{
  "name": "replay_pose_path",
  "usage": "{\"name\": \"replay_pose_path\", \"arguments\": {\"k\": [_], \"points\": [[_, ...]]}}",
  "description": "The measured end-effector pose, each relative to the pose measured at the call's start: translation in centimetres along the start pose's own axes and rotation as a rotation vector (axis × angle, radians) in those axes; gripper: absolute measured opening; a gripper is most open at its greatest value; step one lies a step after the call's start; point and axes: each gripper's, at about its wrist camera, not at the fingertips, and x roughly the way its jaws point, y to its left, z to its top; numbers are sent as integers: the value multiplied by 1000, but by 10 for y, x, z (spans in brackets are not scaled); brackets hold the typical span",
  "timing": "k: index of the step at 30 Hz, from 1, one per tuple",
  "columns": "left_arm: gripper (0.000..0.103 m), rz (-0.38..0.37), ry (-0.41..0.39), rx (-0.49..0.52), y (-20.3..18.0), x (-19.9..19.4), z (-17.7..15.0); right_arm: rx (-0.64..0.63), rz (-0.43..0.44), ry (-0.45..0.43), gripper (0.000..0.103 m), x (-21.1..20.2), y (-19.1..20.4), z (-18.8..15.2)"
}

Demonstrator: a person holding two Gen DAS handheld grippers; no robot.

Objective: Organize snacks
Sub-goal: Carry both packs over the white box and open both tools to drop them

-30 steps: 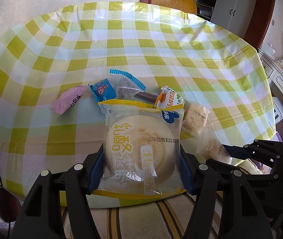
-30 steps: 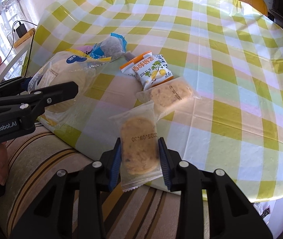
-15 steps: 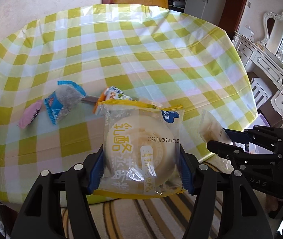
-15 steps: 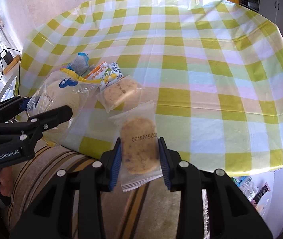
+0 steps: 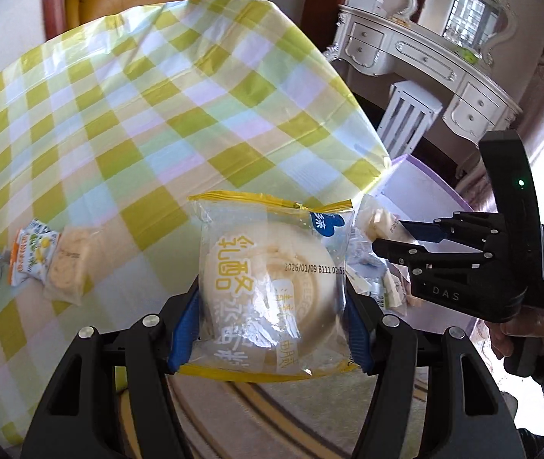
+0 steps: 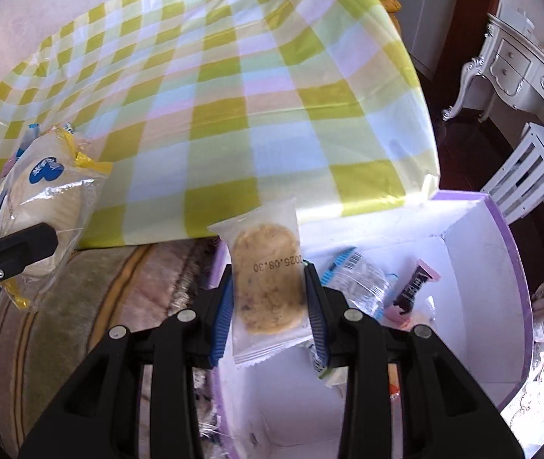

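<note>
- Left wrist view: left gripper (image 5: 270, 317) clamps the round pastry pack (image 5: 272, 287), held off the near edge of the table (image 5: 157, 114). Right gripper (image 5: 386, 235) sits to its right. Three snacks (image 5: 31, 260) remain far left on the cloth.
- Right wrist view: right gripper (image 6: 268, 306) pinches the cookie packet (image 6: 266, 287) above the purple box (image 6: 501, 252).
- Risk: cookie hangs near the box's left wall; releasing here may drop it outside. Grippers are close, so they could collide.
</note>
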Motion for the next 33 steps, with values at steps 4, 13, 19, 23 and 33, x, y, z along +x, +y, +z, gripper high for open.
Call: {"name": "replay_pose_path", "arguments": {"k": [4, 13, 19, 23, 33], "points": [[61, -49, 41, 89, -38, 16, 4, 52, -38, 12, 36, 1, -30, -14], [62, -131, 118, 229, -100, 38, 2, 168, -83, 43, 36, 6, -77, -33], [75, -164, 125, 318, -120, 38, -5, 225, -106, 68, 40, 9, -92, -40], [84, -176, 97, 304, -117, 33, -4, 246, -101, 56, 59, 6, -93, -38], [88, -122, 18, 118, -69, 18, 6, 235, -75, -16, 77, -7, -61, -9]]}}
